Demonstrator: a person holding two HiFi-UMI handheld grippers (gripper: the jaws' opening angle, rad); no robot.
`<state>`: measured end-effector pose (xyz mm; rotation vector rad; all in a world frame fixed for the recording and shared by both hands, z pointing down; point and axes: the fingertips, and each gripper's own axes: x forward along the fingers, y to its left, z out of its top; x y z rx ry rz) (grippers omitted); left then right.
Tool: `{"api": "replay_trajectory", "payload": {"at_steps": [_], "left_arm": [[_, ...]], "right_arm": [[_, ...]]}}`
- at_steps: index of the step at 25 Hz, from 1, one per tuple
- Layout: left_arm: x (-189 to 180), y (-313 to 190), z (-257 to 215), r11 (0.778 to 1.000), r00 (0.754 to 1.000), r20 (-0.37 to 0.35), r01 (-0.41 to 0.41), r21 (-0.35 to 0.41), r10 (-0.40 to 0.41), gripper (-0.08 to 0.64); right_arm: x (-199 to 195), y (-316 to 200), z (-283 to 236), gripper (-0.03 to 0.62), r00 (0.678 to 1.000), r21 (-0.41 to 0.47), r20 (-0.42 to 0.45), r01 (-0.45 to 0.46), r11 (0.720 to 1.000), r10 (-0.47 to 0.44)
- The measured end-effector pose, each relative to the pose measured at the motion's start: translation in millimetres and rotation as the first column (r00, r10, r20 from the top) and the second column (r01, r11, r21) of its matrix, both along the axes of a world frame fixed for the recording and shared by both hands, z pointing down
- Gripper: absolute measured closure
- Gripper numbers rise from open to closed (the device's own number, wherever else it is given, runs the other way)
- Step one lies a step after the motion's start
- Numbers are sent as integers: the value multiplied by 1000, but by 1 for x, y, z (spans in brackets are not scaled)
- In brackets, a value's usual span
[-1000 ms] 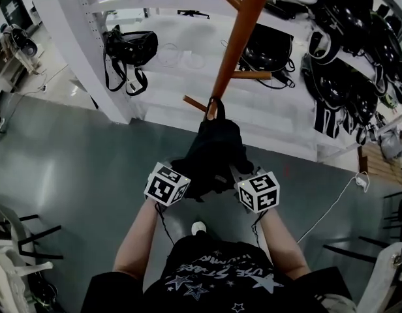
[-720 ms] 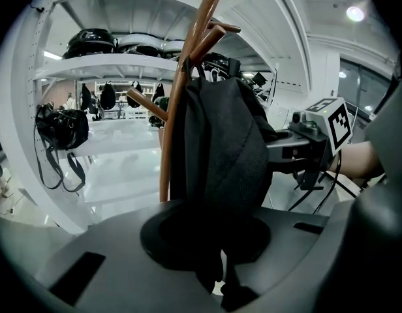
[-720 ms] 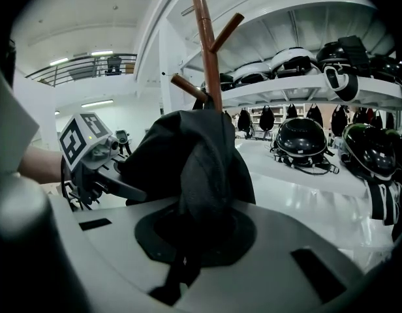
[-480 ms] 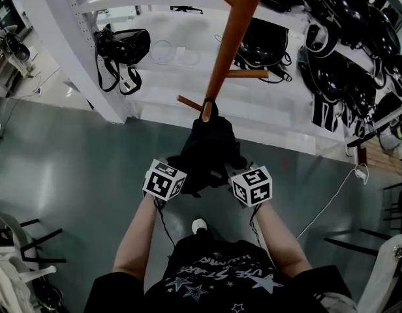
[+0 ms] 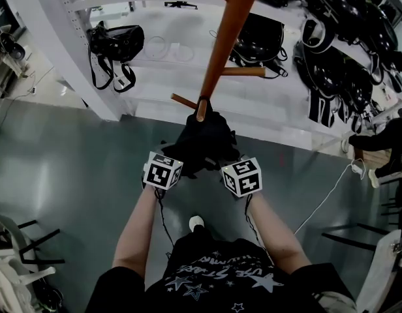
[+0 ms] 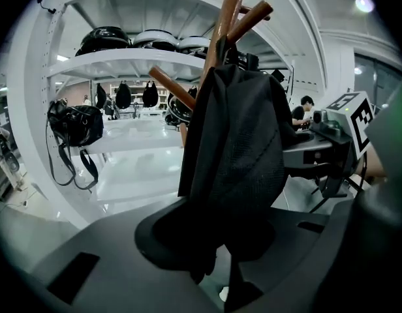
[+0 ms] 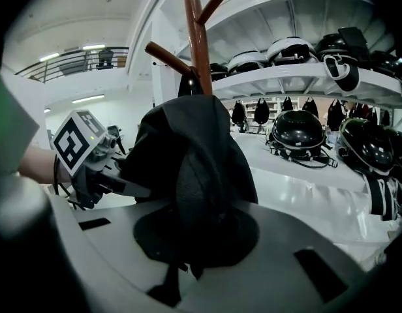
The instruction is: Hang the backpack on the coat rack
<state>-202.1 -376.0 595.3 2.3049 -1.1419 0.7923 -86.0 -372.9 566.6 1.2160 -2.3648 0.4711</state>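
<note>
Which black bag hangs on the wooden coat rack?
The backpack directly before the person: its loop is over a peg. The other bags are on the white shelves.

Matt black woven cloth, fine mesh-like weave, on backpack [image 5: 204, 139]. Smooth brown wood, slight sheen, on coat rack [image 5: 225, 41]. Glossy white painted metal on shelving [image 5: 61, 44]. Shiny black hard plastic on helmets [image 7: 299, 132]. Smooth grey floor [image 5: 70, 162], faintly reflective.

On coat rack [image 5: 230, 38] peg: backpack [image 5: 204, 142]; shelves [image 5: 163, 87] behind, w/ helmets [image 5: 331, 77] right, bag [image 5: 116, 43] left.
</note>
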Motion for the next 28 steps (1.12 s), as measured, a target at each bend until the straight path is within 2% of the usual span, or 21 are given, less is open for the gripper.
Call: {"api": "replay_trajectory", "payload": {"at_steps": [5, 8, 12, 14, 16, 23, 28], "left_arm": [[5, -8, 7, 1000, 999, 46, -3, 10, 2, 428], [9, -11, 10, 1000, 997, 73, 2, 21, -3, 414], [6, -12, 12, 999, 994, 106, 14, 34, -17, 374], [8, -9, 8, 999, 996, 88, 20, 36, -23, 309], [10, -6, 3, 998, 996, 76, 31, 45, -35, 275], [2, 15, -11, 988, 985, 130, 99, 115, -114, 229], [4, 43, -31, 975, 981, 94, 152, 160, -168, 225]], "right_arm": [[4, -3, 3, 560, 1000, 10, -26, -11, 1000, 12], [6, -4, 5, 532, 1000, 7, -20, -1, 1000, 1], [4, 0, 5, 458, 1000, -1, -7, 26, 1000, -26], [3, 2, 2, 416, 999, 10, -7, 32, 999, -32], [4, 3, -3, 371, 999, 32, -4, 33, 999, -33], [14, 15, -16, 350, 999, 74, -1, 53, 996, -54], [29, 33, -25, 350, 998, 82, 23, 59, 995, -61]]}}
